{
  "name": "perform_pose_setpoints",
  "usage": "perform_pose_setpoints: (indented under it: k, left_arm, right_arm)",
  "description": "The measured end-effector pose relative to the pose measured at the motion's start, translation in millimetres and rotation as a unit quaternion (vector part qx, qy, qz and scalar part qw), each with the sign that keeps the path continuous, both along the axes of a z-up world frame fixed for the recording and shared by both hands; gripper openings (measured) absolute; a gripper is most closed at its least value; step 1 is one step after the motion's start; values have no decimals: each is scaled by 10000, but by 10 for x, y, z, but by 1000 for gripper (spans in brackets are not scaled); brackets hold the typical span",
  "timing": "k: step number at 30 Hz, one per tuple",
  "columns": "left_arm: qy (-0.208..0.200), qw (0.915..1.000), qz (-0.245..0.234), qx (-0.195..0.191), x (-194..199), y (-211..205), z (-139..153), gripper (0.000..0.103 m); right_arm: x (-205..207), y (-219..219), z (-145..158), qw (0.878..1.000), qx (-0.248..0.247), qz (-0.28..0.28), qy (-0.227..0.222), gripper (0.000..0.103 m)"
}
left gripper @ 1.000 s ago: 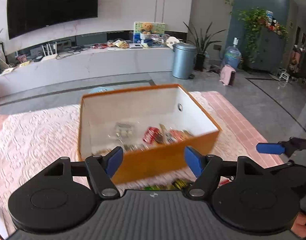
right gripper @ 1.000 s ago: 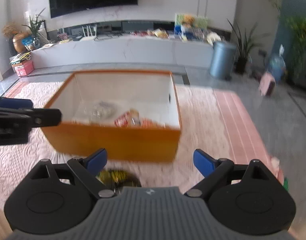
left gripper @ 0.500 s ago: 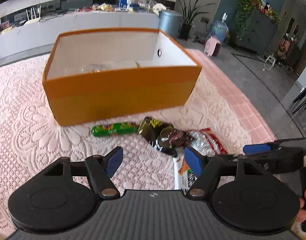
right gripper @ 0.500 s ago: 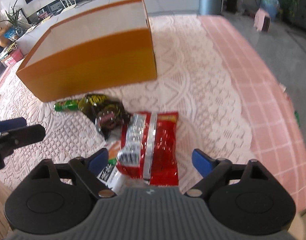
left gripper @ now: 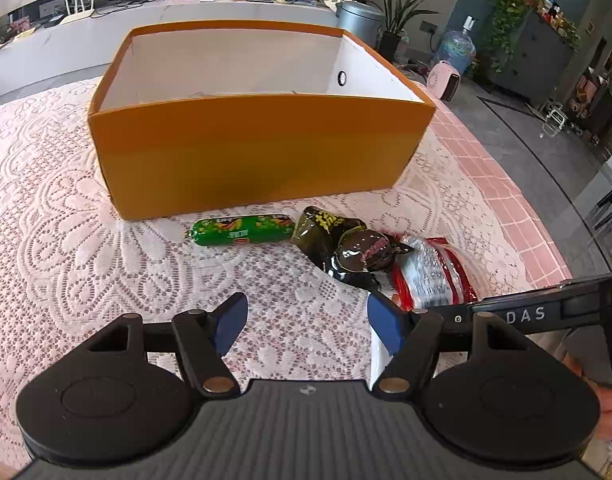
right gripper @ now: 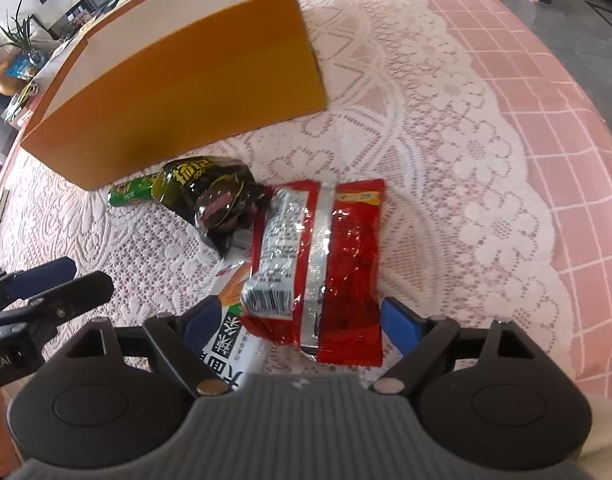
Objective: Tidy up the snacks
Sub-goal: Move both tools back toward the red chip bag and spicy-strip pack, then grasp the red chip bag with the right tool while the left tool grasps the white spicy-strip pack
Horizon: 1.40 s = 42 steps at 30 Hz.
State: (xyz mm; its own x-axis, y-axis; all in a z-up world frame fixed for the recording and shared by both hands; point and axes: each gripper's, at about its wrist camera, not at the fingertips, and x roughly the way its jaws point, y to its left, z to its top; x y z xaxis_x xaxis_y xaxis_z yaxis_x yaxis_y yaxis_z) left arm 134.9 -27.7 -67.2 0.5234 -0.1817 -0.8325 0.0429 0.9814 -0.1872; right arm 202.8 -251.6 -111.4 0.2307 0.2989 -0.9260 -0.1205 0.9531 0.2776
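Snacks lie loose on the lace-covered desk [left gripper: 46,200] just in front of the orange box [left gripper: 258,152] as I bring my right gripper [right gripper: 302,320] down over the red packet [right gripper: 338,264], its fingers spread wide on either side and nothing held. My left gripper [left gripper: 306,320] hangs open and empty nearby. I judge the best pinch is across the packet's near end, low and level, so the foil does not slip and the white packet [right gripper: 230,344] tucked beneath stays put. Beside it sit a dark wrapped snack [right gripper: 218,204] and a green sausage stick [left gripper: 242,230]. Chinese characters show on the white packet; "DAS" is printed on my right gripper's arm.
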Motion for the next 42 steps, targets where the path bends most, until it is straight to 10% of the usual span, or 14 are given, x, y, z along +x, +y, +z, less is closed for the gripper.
perform_pose_setpoints:
  k: [4,23,25,29,33,36,42]
  left_arm:
    - [48,10000,76,-15,-5,51,-13,80]
    - [24,9977,-395,-544,12,-22,-62,77]
    - [100,9971,-559,-512,27,-110,-99,77]
    - [375,9942,-873,-495,50,-292,-215,77]
    - [601,9920,-1021,-441,68,-426,-316,80]
    - [644,9910,-1108,-376,71,-508,-351,82]
    - [742,9891,-1274,29,100,-740,-407,83]
  right_arm:
    - [15,62,-57,9998,86,106,116,45]
    - [-153,-75,255,9986,-53,192,-482,21]
    - [-149,-120,273,9982,-214,246,-511,3]
    - [-99,-247,172,9996,-125,251,-101,7]
    - [-57,-326,127,10000,68,-11,5,26]
    - [-36,-370,125,9994,234,-254,-54,60]
    - [101,-462,2,9935,513,-975,290,75]
